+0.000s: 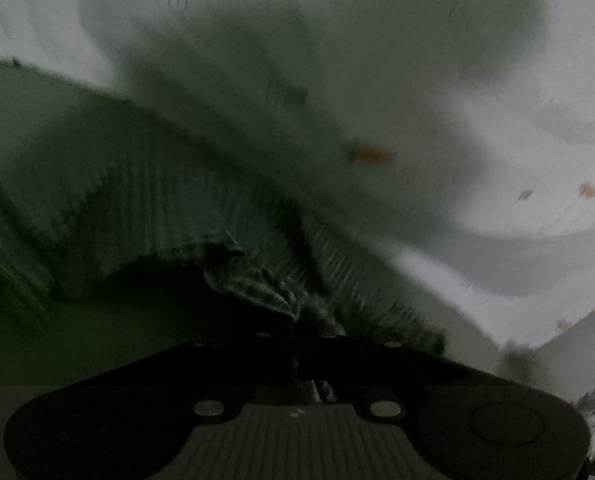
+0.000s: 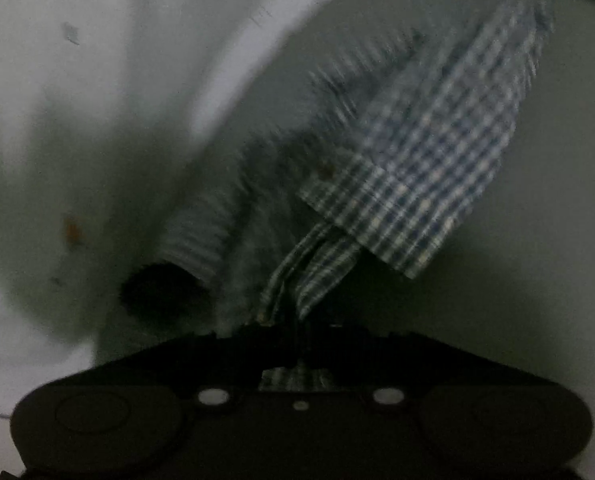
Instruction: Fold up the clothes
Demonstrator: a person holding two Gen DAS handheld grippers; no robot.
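Barely started: left gripper (image 1: pixel 309 336) and right gripper (image 2: pixel 293 328), jaws pinched tight on bunched edges of the checked garment (image 2: pixel 429 168), lifted off the pale sheet (image 2: pixel 97 80). Whole fold still ahead, probably.

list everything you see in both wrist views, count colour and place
checked shirt: one, blue and white check, hanging in front of the right wrist camera, its edge pinched at the jaws
ribbed cloth: one, dark grey-green in the dim light, bunched across the left wrist view, its edge pinched at the jaws; whether it is the same garment cannot be told
sheet: one, white, under and behind the cloth in both views
specks: a few, orange, scattered on the sheet
left gripper: one, black, bottom of the left view, jaws shut on the ribbed cloth
right gripper: one, black, bottom of the right view, jaws shut on the checked shirt
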